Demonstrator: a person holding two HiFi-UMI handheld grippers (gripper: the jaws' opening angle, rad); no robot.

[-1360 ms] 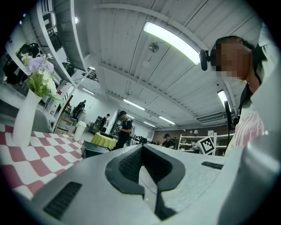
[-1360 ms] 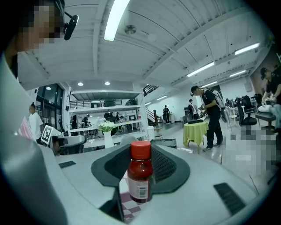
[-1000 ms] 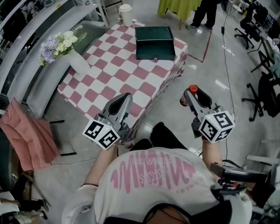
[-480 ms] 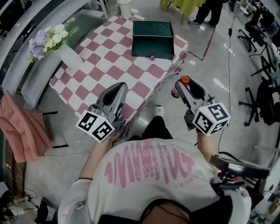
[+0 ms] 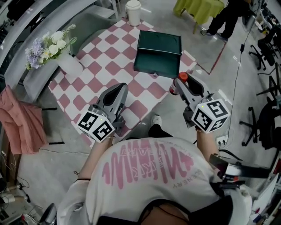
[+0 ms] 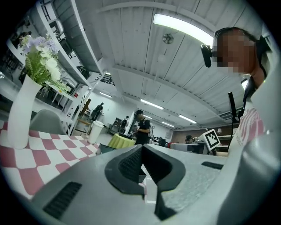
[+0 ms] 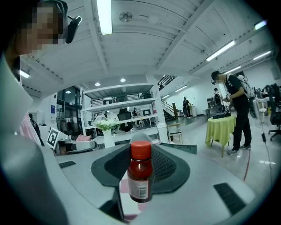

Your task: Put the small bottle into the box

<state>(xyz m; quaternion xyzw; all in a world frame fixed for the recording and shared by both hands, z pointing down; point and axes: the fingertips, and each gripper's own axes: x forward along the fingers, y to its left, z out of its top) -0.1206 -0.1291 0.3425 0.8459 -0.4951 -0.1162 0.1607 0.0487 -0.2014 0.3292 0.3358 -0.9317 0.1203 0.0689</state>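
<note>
Far left of the head view, a pink cloth (image 5: 19, 121) hangs by a grey bench. Up from it, a white vase (image 5: 70, 63) of flowers lies tilted at the left edge of the checked table (image 5: 103, 66). Left gripper (image 5: 119, 87) sits lower centre-left over the table's near edge; its own view shows the jaws drawn together at the tips, nothing between them. Top centre, a white cup (image 5: 133, 12) stands beyond the table's far corner. Just right of centre, the dark green box (image 5: 159, 52) sits on the table's right part. Right gripper (image 5: 180, 83) is centre-right, just below the box's lower right corner and apart from it. Its jaws stand wide, clamped on the bottle (image 7: 140, 176), which is upright with its red cap on top. Upper right, a person (image 5: 230, 17) stands by a yellow-green table (image 5: 199, 8).
</note>
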